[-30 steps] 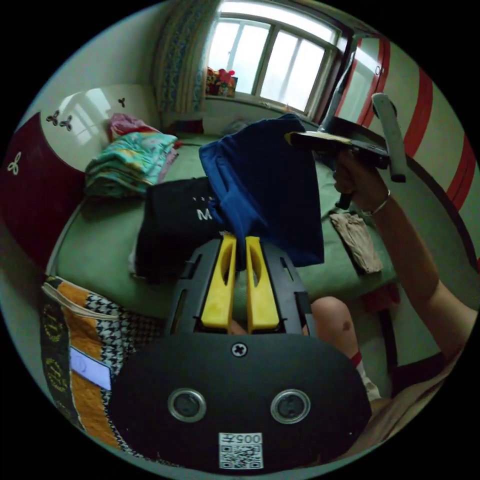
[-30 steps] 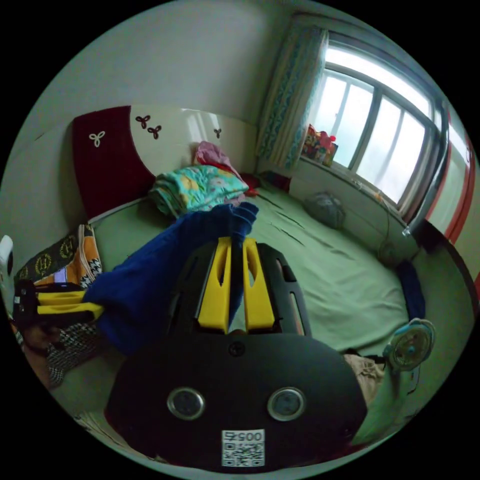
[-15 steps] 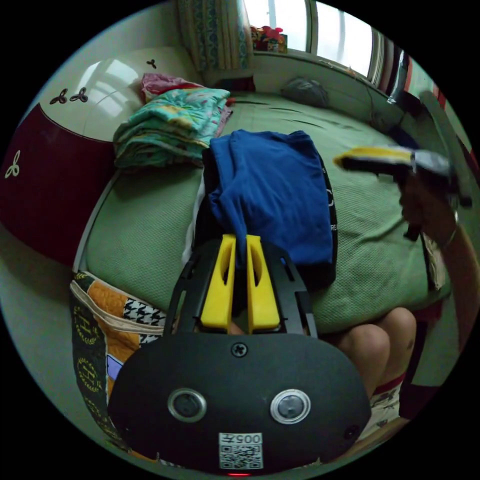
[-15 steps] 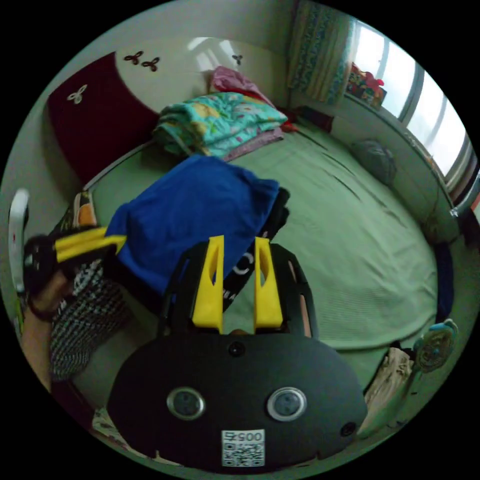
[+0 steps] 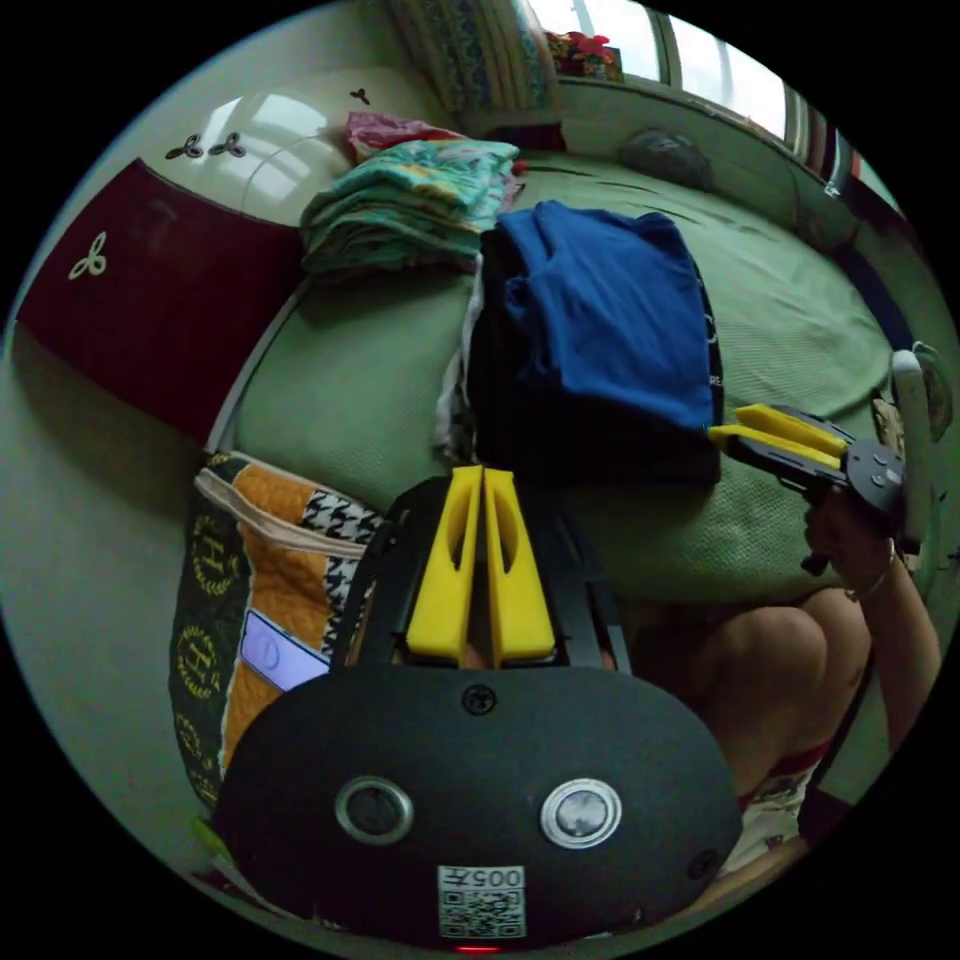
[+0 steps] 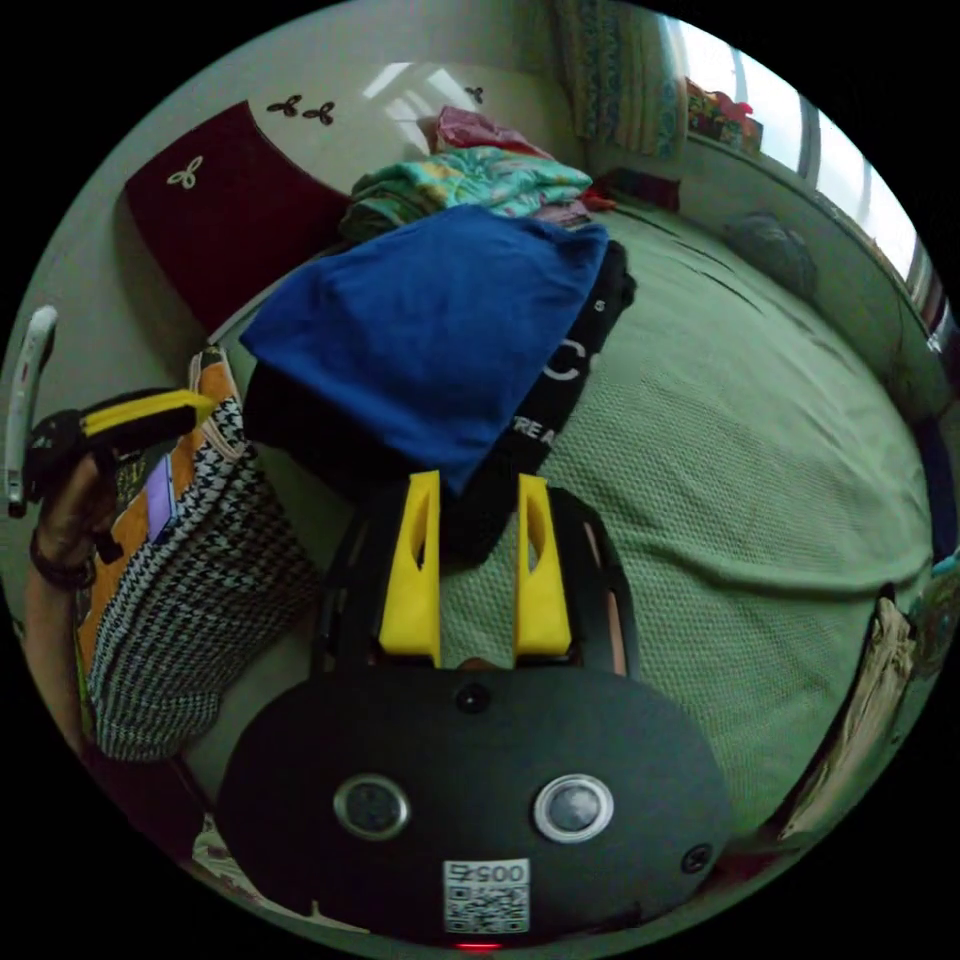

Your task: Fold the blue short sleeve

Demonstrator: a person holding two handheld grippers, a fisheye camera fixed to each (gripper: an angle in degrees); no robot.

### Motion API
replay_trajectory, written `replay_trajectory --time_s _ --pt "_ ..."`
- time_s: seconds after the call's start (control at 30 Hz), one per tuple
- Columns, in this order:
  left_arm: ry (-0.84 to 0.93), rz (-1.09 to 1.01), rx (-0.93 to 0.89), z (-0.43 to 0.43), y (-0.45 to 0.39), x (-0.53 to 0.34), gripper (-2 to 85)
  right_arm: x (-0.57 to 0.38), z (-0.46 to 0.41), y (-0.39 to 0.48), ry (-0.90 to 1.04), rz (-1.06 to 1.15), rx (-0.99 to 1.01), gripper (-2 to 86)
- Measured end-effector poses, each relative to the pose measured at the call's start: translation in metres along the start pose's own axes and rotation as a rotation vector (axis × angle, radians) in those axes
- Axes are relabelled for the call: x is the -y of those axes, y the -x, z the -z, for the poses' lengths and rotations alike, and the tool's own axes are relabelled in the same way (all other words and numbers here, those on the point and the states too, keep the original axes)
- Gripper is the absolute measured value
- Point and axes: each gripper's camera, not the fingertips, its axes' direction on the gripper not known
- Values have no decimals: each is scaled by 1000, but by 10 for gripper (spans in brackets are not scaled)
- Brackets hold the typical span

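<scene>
A bed with a green textured cover carries a folded black garment with white lettering near its front edge. A stack of folded floral quilts sits by the dark red and cream headboard. An orange, black and houndstooth patterned bag stands beside the bed's front corner

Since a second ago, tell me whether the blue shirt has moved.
Yes. The blue shirt was held up in the air above the bed; now it lies folded on the black garment on the green bed, released by both grippers.
</scene>
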Motion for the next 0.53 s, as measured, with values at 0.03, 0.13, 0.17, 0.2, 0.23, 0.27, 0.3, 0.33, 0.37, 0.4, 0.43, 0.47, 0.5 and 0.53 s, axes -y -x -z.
replay_trajectory --time_s 0.03,0.13,0.17,0.2,0.23,0.27,0.3,0.33,0.37,0.4,0.43,0.47,0.5,0.53 --pt "-39 -26 -16 6 -19 2 4 -11 7 -19 -28 -45 -27 106" --pt "-125 -102 -80 16 -85 19 0 -40 17 -73 -82 -222 -139 102" --pt "-140 -123 -106 17 -101 24 0 -53 19 -95 -87 -303 -162 96" --pt "-165 -166 -165 18 -134 36 -1 -60 19 -106 -85 -340 -165 96" --pt "-181 -211 -218 17 -169 48 -1 -74 20 -124 -80 -390 -167 95" --pt "-187 -231 -239 16 -187 55 -1 -87 21 -137 -74 -405 -187 95" --pt "-194 -269 -273 14 -223 69 -1 -94 21 -143 -75 -406 -208 95" --pt "-199 -301 -307 11 -258 83 -1 -106 22 -155 -74 -408 -246 94" --pt "-201 -317 -324 9 -275 89 -1 -114 26 -170 -62 -426 -256 95" --pt "-205 -344 -357 5 -308 102 -1 -118 29 -178 -66 -444 -262 96" --pt "-199 -369 -400 1 -339 114 -1 -125 36 -192 -93 -475 -282 97" --pt "-193 -388 -426 -1 -354 120 -1 -135 42 -204 -121 -503 -312 96" --pt "-191 -432 -469 -3 -382 129 -1 -139 43 -209 -131 -514 -331 97" --pt "-201 -454 -481 -4 -406 137 -1 -147 43 -220 -126 -521 -365 98"
